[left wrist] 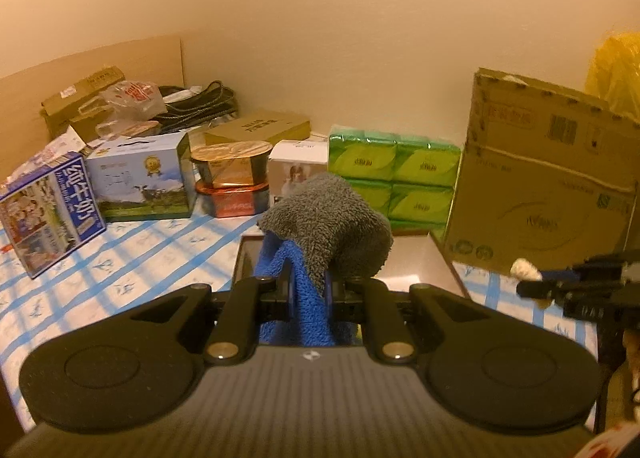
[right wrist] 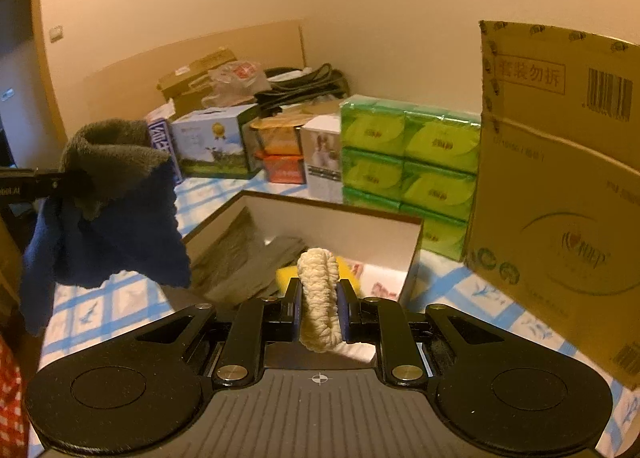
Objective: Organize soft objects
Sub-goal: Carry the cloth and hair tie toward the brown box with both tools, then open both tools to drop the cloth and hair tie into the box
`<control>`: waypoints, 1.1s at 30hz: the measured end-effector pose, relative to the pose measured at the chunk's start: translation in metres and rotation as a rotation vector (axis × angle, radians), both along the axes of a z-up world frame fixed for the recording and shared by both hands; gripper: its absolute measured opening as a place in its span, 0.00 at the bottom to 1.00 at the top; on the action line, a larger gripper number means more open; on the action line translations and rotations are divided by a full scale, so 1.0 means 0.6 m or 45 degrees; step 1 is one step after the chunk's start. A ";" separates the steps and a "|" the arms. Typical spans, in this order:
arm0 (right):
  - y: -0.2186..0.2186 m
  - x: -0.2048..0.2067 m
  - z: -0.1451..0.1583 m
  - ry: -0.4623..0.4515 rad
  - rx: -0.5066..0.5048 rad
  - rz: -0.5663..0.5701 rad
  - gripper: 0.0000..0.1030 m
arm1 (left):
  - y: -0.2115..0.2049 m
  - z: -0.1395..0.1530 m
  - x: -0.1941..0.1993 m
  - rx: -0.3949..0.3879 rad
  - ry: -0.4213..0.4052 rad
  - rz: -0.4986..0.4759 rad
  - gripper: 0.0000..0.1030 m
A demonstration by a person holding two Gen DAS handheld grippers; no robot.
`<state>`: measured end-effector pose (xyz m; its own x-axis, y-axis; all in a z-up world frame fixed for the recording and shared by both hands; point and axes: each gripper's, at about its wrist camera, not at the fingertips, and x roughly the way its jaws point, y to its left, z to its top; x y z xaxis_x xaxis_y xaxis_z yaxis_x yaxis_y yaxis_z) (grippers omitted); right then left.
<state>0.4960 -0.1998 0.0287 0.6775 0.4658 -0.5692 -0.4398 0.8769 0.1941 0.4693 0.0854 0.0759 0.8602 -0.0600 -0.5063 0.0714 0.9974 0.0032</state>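
Note:
My left gripper (left wrist: 307,290) is shut on a grey and blue towel (left wrist: 326,221), which bulges over the fingers and hangs below them. From the right wrist view that towel (right wrist: 116,201) dangles in the air at the left, above the table. My right gripper (right wrist: 319,300) is shut on a cream knitted hair tie (right wrist: 319,290); from the left wrist view its cream tip (left wrist: 525,269) shows at the far right. An open box (right wrist: 412,250) lies just ahead of both grippers, holding grey cloth (right wrist: 244,258), a yellow item (right wrist: 286,276) and a pinkish item (right wrist: 382,286).
A large cardboard carton (right wrist: 560,193) stands at the right. Green tissue packs (right wrist: 408,161), a white box (right wrist: 322,157), stacked tins (right wrist: 280,153) and milk cartons (left wrist: 140,177) line the back of the blue-checked tablecloth (left wrist: 132,258). Bags and boxes pile by the wall.

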 end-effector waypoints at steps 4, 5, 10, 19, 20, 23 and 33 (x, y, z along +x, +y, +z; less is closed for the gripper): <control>0.009 0.039 -0.012 0.007 -0.054 -0.006 0.18 | -0.004 -0.007 0.061 0.027 0.006 0.010 0.12; 0.012 0.047 -0.015 0.014 -0.062 -0.007 0.18 | -0.007 -0.009 0.075 0.042 0.008 0.014 0.12; 0.021 0.086 -0.031 0.044 -0.078 -0.003 0.18 | -0.012 -0.026 0.137 0.075 0.046 0.010 0.12; 0.027 0.157 -0.057 0.092 -0.066 -0.026 0.18 | -0.017 -0.081 0.226 0.147 0.134 0.025 0.13; 0.027 0.163 -0.059 0.094 -0.067 -0.030 0.18 | -0.016 -0.090 0.236 0.149 0.149 0.021 0.13; 0.025 0.181 -0.067 0.109 -0.055 -0.045 0.18 | -0.015 -0.115 0.260 0.168 0.191 0.033 0.13; 0.014 0.210 -0.094 0.150 -0.042 -0.073 0.18 | -0.019 -0.167 0.297 0.170 0.258 0.060 0.20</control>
